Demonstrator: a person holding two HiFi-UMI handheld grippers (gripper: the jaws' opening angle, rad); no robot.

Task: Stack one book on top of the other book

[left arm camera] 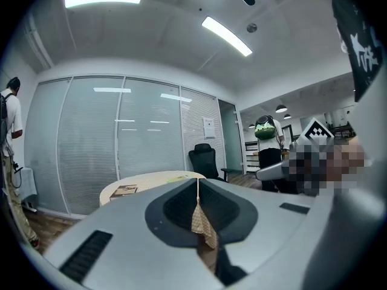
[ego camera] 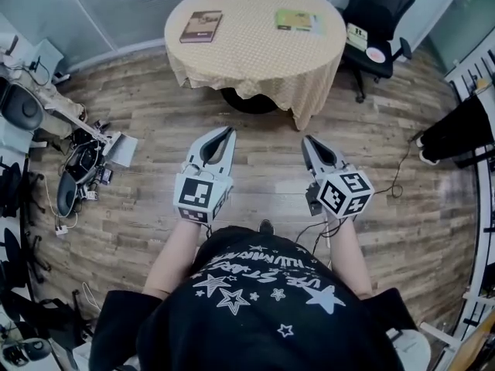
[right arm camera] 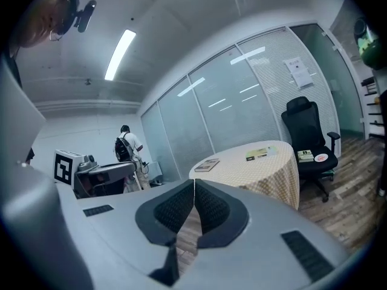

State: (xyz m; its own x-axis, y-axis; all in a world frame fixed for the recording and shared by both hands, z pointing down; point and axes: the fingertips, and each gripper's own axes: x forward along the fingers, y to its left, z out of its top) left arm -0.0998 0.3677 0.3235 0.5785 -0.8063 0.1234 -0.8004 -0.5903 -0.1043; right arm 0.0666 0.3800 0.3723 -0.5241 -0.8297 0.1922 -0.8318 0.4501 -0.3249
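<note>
A brown book (ego camera: 201,26) lies at the left of a round table (ego camera: 255,52) with a checked cloth. A green book (ego camera: 298,20) lies apart from it at the table's right. Both books also show in the right gripper view, brown book (right arm camera: 207,165) and green book (right arm camera: 260,154). The left gripper view shows the brown book (left arm camera: 124,191) on the table. My left gripper (ego camera: 230,132) and right gripper (ego camera: 307,140) are both shut and hold nothing. They hang over the wooden floor, well short of the table, pointing toward it.
A black office chair (ego camera: 379,22) stands right of the table with small items on its seat. Bags, cables and gear (ego camera: 69,176) crowd the floor at the left. A person with a backpack (right arm camera: 128,147) stands by the glass wall. Another person (left arm camera: 266,144) stands far right.
</note>
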